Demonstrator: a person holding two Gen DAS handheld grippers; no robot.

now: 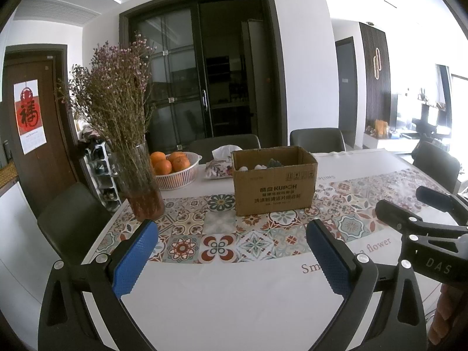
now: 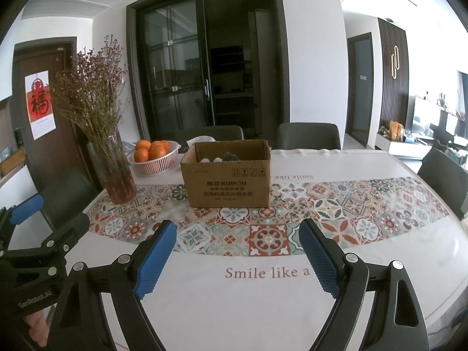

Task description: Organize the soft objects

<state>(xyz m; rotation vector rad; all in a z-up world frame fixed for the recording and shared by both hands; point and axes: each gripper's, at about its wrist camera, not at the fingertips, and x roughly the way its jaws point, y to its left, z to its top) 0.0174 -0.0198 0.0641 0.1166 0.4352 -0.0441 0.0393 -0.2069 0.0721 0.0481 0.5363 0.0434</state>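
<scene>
Brown corrugated cardboard box (image 2: 226, 174) of soft items lies dead ahead, nearer right gripper (image 2: 237, 251); left gripper (image 1: 234, 254) likewise released, empty.

near surface (image 2: 234, 307): bare cloth from the front edge up to the box, wide lane
box (image 2: 228, 182): mid-surface, top open, reachable from above and from the front
left of box: vase (image 2: 112, 169) with tall dried stems, overhangs that side
behind-left: orange basket (image 2: 155, 158), tissue pack (image 1: 219, 165) just beside box
right of box: open cloth to the far edge
perimeter: chairs (image 2: 308, 136) at back and sides
</scene>
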